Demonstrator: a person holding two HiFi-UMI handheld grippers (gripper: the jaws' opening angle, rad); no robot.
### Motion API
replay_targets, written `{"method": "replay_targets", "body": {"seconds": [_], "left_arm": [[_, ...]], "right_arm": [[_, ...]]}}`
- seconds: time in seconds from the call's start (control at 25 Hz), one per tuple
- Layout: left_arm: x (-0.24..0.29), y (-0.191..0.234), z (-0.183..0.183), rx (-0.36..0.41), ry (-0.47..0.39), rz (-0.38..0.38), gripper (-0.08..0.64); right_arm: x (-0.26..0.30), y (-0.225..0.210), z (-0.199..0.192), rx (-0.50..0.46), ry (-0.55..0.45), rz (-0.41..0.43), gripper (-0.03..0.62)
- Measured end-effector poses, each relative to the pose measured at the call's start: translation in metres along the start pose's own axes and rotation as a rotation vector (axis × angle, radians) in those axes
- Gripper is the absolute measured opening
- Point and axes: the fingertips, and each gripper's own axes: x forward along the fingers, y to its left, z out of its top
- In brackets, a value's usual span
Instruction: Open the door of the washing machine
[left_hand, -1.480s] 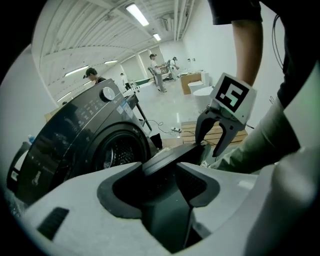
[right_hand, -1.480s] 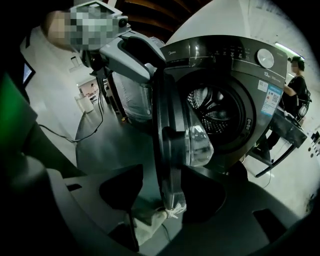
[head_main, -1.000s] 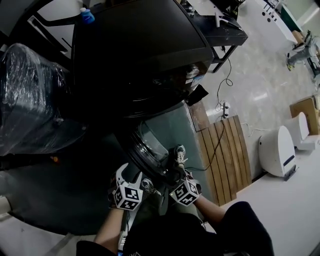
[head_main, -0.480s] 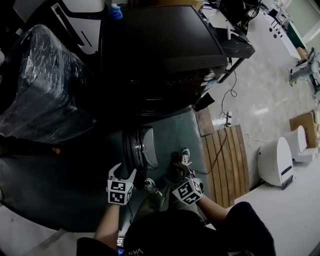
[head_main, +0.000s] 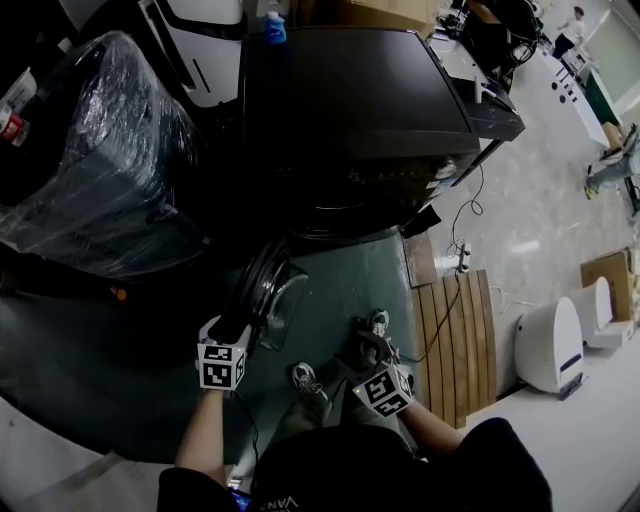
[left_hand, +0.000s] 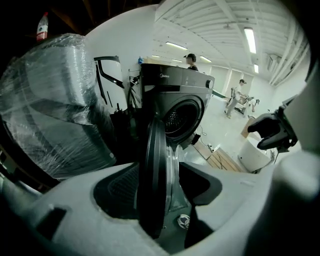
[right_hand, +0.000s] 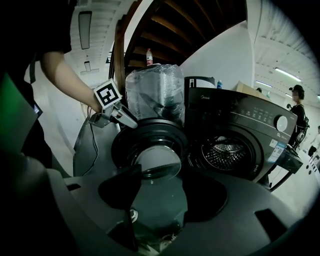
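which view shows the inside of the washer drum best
The right gripper view: the drum faces the camera, unobstructed, perforations visible. The left gripper view shows it small, beyond the edge-on door. The head view looks down on the washing machine; the drum is hidden.

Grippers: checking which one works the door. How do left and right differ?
The left gripper grips the rim of the washing machine door; the right gripper is open and empty. The left gripper is at the door; the right gripper hangs apart from it, near the person's shoe. Both face the washing machine.
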Motion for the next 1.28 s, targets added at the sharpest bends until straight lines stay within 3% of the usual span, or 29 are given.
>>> {"method": "replay_targets", "body": {"seconds": [0.6,1.04,1.28], "left_arm": [[0.014,0.104,0.024,-0.013,0.002,0.126,0.249],[0.023,0.143,0.041,-0.019,-0.003,0.162,0.248],[0.016,0.138,0.055,-0.022,-0.031,0.160,0.245]], "right_arm": [[-0.004,0.006,0.049,0.176,-0.073,0.004,0.261],[0.009,0.028,0.056,0.157,-0.050,0.042,0.260],[0.007,0.028,0.060,0.141,-0.052,0.044,0.261]]}}
